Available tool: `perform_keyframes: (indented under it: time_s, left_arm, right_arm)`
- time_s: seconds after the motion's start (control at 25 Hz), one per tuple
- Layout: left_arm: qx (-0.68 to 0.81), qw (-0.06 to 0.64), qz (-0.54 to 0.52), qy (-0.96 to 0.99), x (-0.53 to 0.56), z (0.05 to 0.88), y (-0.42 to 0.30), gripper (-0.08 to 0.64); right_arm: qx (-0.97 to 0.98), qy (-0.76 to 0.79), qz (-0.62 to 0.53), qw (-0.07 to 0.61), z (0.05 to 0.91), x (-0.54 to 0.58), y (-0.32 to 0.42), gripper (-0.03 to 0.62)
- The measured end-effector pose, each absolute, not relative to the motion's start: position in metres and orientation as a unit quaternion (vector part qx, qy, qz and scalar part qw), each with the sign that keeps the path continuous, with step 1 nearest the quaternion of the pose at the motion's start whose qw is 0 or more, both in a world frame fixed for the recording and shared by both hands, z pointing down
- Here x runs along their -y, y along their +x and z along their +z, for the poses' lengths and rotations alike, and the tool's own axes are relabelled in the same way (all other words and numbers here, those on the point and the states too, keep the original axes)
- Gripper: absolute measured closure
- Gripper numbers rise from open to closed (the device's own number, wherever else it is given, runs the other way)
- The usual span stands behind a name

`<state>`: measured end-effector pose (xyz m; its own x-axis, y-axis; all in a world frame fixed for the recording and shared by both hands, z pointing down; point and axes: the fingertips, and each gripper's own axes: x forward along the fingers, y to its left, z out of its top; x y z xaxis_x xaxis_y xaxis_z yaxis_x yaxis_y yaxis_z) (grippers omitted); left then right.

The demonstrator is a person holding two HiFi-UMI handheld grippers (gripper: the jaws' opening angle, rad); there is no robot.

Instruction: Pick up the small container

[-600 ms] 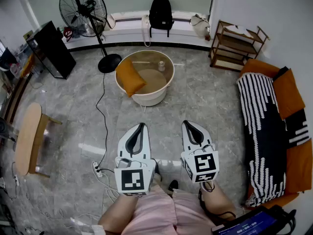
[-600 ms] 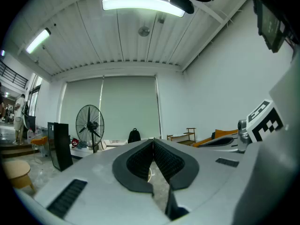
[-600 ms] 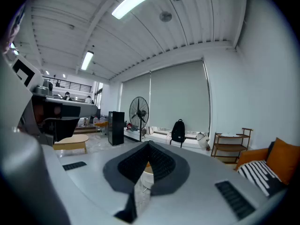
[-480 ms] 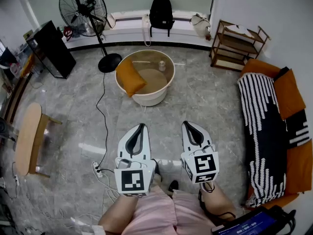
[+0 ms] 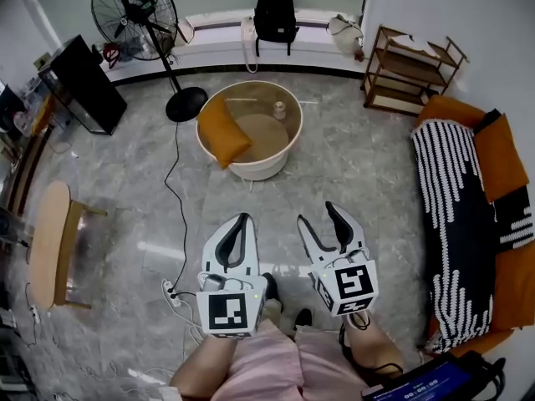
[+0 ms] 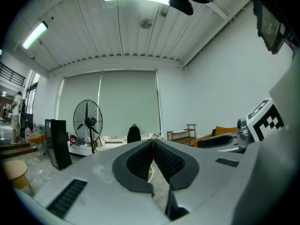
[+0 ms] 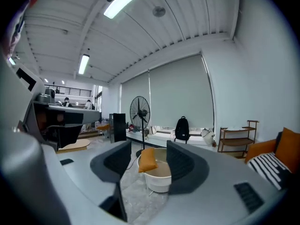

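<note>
The small container (image 5: 278, 109), a pale little cup, stands on the glass top of a round white table (image 5: 261, 170) across the floor. An orange cushion (image 5: 222, 131) leans in the table's left side. Both grippers hover over the grey floor well short of the table, above the person's knees. My left gripper (image 5: 243, 219) is shut with nothing in it; in the left gripper view its pads (image 6: 161, 159) meet. My right gripper (image 5: 320, 217) is open and empty. The right gripper view frames the table (image 7: 159, 181) and cushion (image 7: 148, 161) between its fingers (image 7: 179, 161).
A standing fan (image 5: 134, 7) with its cable running to a power strip (image 5: 170, 291) is at the left. A black cabinet (image 5: 79, 82), a backpack (image 5: 274, 11), a wooden shelf (image 5: 414, 69), a sofa with striped throw (image 5: 456, 215) and a wooden side table (image 5: 50, 241) ring the floor.
The right gripper's jaws have opened; they were shut before. Both grippers have shifted slightly, and the left one stays shut.
</note>
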<state>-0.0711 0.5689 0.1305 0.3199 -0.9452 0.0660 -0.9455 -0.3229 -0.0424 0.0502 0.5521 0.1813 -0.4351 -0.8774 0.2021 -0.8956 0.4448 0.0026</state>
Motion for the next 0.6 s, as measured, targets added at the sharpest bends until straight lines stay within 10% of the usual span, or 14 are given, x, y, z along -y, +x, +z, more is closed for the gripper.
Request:
perform_keyframes:
  time_s: [0.6]
  left_arm:
    - [0.557, -0.011, 0.008, 0.830, -0.473, 0.115, -0.118, 0.548]
  right_arm:
    - [0.822, 0.563, 0.015, 0.088, 0.157, -0.459, 0.014, 0.356]
